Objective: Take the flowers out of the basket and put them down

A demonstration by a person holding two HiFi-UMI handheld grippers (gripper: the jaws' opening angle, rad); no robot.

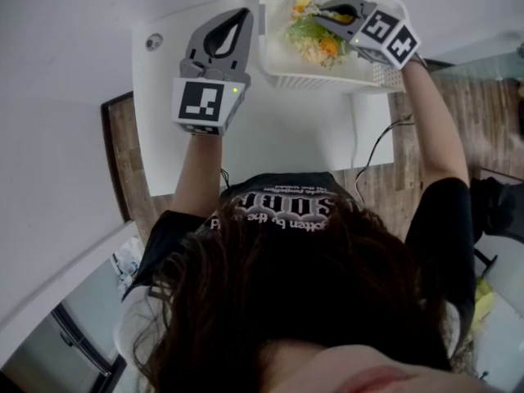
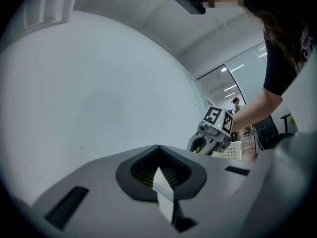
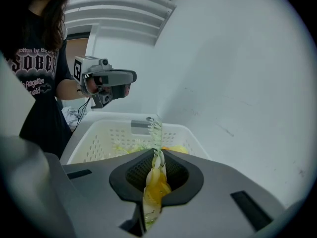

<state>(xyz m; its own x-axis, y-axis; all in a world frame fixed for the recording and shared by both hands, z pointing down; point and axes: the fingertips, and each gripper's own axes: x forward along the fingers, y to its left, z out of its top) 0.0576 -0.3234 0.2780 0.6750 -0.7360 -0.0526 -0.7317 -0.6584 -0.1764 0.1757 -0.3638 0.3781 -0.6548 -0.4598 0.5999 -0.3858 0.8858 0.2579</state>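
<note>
A white perforated basket (image 1: 267, 39) stands at the table's far right and holds a bunch of green, yellow and orange flowers (image 1: 314, 41). My right gripper (image 1: 321, 10) reaches into it from the right. In the right gripper view, that gripper (image 3: 155, 150) is shut on a yellow flower (image 3: 155, 186) whose pale green sprig sticks up past the jaw tips over the basket (image 3: 99, 139). My left gripper (image 1: 243, 15) hovers over the bare table just left of the basket. Its jaws (image 2: 158, 148) are shut with nothing between them.
The white table (image 1: 286, 137) stands against a white wall. A small round metal fitting (image 1: 154, 42) sits in its far left corner. A black cable (image 1: 378, 147) hangs off the right edge over a wood floor. The right gripper (image 2: 214, 130) and basket (image 2: 232, 151) show at the left gripper view's right.
</note>
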